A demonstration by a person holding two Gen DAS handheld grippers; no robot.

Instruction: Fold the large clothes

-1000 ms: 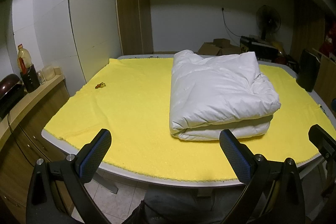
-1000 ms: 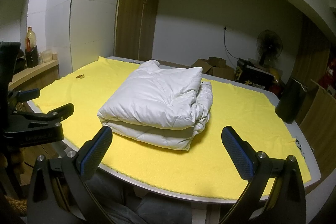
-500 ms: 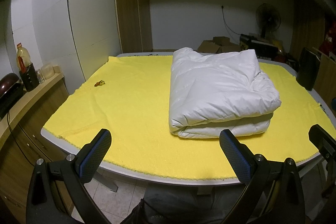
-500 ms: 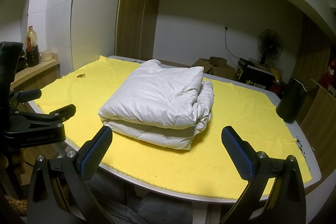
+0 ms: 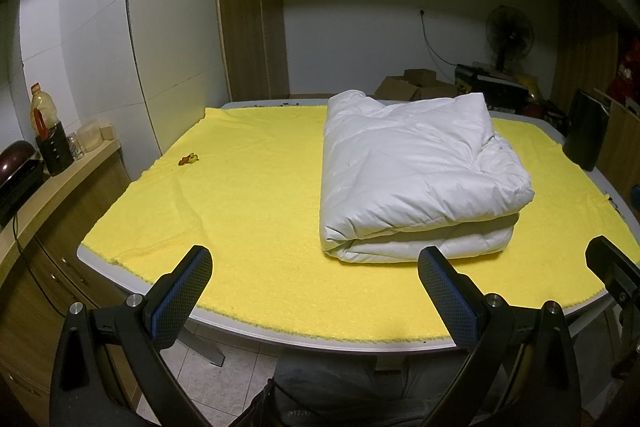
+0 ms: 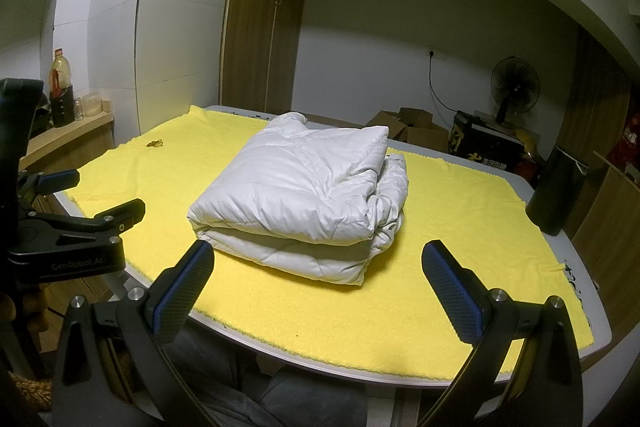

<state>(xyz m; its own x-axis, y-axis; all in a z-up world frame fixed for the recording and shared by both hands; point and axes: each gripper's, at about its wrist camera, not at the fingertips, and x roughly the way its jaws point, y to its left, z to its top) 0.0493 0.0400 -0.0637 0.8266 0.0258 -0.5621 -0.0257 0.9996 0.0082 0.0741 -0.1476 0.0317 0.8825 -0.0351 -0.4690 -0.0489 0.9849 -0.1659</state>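
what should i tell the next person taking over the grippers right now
Left gripper: open, empty, held back at the near table edge.
Right gripper: open, empty, also short of the table.
White padded jacket: folded into a thick bundle, resting on the yellow cloth, touched by neither gripper.
Done: the folding looks complete.
Left: perhaps tidy the loose layers on the bundle's right side. A small scrap lies far left on the cloth.
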